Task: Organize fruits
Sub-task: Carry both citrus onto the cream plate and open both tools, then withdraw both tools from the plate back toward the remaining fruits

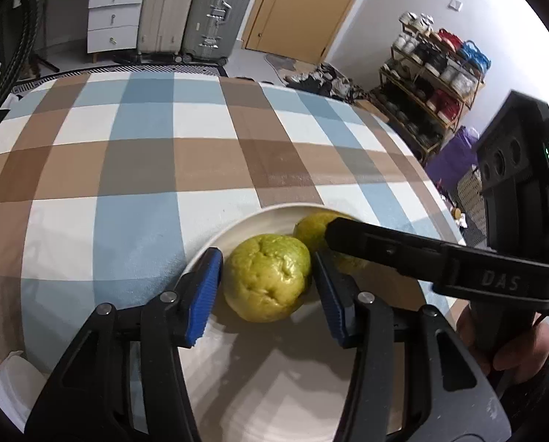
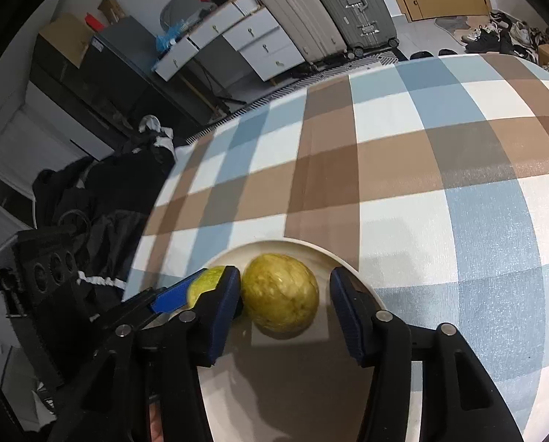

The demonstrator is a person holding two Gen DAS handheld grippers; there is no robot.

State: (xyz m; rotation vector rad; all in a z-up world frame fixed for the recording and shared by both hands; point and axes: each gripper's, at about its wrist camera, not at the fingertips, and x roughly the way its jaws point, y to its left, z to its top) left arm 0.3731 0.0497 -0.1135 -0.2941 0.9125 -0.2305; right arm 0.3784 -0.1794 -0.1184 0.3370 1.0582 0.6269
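Observation:
Two yellow-green fruits lie side by side on a white plate [image 1: 215, 237]. My left gripper [image 1: 267, 291] reaches over the plate, its blue pads against both sides of the greener, dimpled fruit [image 1: 267, 276], which rests on the plate. The yellower fruit [image 2: 280, 293] sits between the fingers of my right gripper [image 2: 285, 309], which is open: the left pad touches it and a small gap shows at the right pad. In the left wrist view the right gripper's black finger [image 1: 403, 248] crosses over that yellower fruit [image 1: 311, 226]. The greener fruit [image 2: 210, 280] peeks out behind my left fingertip in the right wrist view.
The plate [image 2: 348, 263] sits at the near edge of a table with a blue, brown and white checked cloth [image 1: 145, 154]. A hand [image 1: 510, 346] holds the right gripper's handle. Suitcases [image 1: 200, 11], drawers and a shoe rack [image 1: 436, 84] stand beyond the table.

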